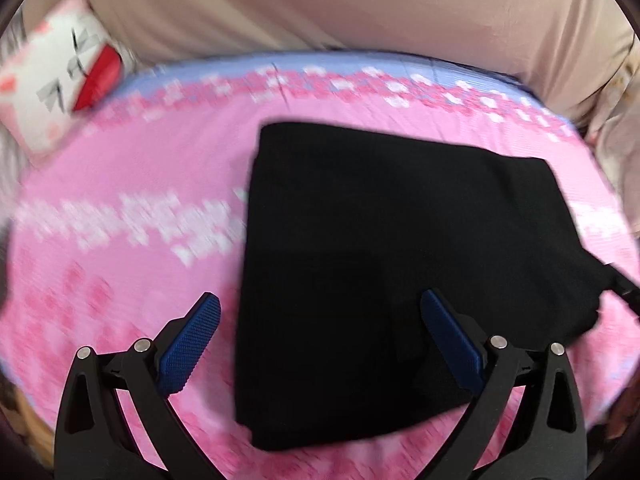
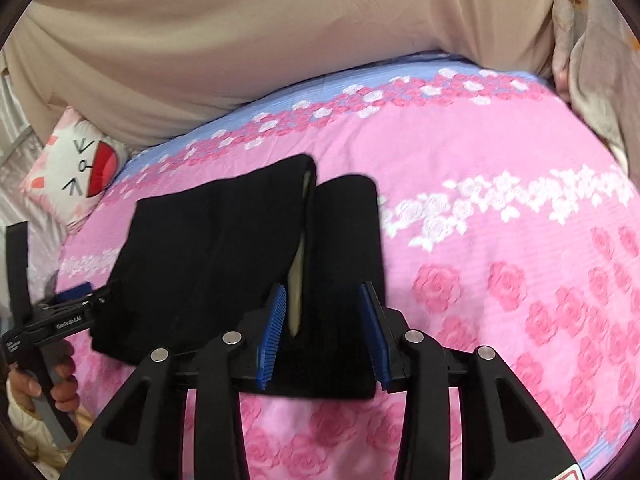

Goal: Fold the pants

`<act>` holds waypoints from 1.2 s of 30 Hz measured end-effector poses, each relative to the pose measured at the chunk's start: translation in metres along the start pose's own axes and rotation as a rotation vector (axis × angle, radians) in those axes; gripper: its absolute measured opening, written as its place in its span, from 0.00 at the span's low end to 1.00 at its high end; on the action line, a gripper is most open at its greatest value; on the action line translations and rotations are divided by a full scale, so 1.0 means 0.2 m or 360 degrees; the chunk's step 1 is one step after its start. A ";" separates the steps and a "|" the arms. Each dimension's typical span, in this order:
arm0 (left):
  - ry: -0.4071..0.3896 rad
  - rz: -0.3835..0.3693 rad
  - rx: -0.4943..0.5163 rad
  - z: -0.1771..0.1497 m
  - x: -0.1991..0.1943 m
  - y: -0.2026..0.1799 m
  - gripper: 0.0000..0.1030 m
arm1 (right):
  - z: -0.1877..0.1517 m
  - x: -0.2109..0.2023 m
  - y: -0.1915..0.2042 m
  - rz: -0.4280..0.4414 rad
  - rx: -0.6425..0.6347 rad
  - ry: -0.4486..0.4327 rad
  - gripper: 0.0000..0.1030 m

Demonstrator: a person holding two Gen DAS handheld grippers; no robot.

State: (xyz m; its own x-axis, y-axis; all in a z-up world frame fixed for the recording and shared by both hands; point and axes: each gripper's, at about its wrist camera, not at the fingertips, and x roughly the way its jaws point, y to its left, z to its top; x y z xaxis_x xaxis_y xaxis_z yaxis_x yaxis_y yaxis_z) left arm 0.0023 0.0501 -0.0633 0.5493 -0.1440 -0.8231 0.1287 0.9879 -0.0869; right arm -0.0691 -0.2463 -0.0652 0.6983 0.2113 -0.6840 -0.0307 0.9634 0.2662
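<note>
The black pants (image 1: 392,264) lie folded into a compact block on the pink rose-print bedspread (image 1: 120,208). My left gripper (image 1: 320,304) is open, its blue pads spread over the near left edge of the pants, holding nothing. In the right wrist view the pants (image 2: 208,248) show a raised fold with a pale lining at the gap. My right gripper (image 2: 324,300) is open, its pads either side of the near right part of the pants. The left gripper (image 2: 76,304) shows at the pants' left edge.
A white and pink cartoon pillow (image 1: 56,76) lies at the bed's far left corner; it also shows in the right wrist view (image 2: 76,172). A beige padded headboard (image 2: 248,40) runs behind the bed. The bedspread (image 2: 500,240) stretches to the right.
</note>
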 end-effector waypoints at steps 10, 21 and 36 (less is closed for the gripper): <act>0.0095 -0.0233 -0.0118 -0.13 0.00 0.09 0.95 | -0.04 -0.07 0.00 0.0125 0.0067 -0.0033 0.54; 0.0151 -0.0431 -0.0137 -0.13 0.04 0.12 0.58 | -0.05 0.06 0.15 0.0277 0.0035 0.0030 0.31; 0.0044 -0.0005 0.0038 -0.18 -0.11 0.10 0.95 | -0.15 -0.21 0.07 0.0062 0.0050 -0.0128 0.41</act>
State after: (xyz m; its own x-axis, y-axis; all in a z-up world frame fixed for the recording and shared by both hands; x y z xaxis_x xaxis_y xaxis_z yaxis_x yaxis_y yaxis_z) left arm -0.0369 0.0748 -0.0667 0.5259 -0.1453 -0.8380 0.1505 0.9857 -0.0764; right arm -0.1205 -0.2361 -0.0531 0.7522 0.2336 -0.6161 -0.0378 0.9488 0.3136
